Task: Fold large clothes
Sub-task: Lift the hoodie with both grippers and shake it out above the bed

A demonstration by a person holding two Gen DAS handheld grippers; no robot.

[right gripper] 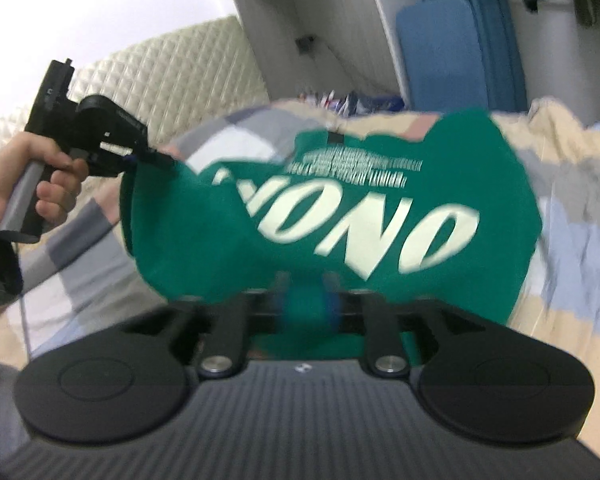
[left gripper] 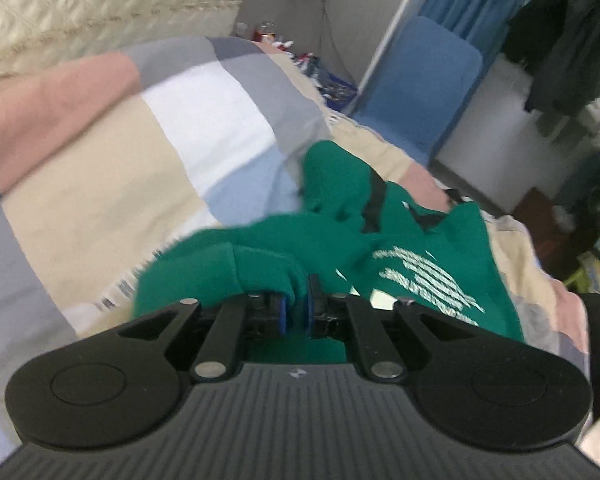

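Note:
A green sweatshirt (left gripper: 340, 232) with white lettering lies bunched on the checked blanket (left gripper: 100, 180). My left gripper (left gripper: 297, 312) is shut on a fold of its green cloth, with the blue pads (left gripper: 283, 314) pinching the fabric. In the right wrist view the sweatshirt (right gripper: 340, 200) hangs spread and blurred, its "ONO" print upside down. There my left gripper (right gripper: 162, 159), held by a hand (right gripper: 40, 168), grips the cloth's left corner. My right gripper (right gripper: 309, 308) stands open at the lower edge, and green fabric lies loosely between its blurred fingers.
The bed's checked blanket (right gripper: 580, 200) fills the ground. A quilted cream headboard (right gripper: 160, 72) stands behind on the left. A blue padded panel (left gripper: 420, 80) leans at the far side beside a blue curtain. Dark clothes (left gripper: 568, 40) hang at the right.

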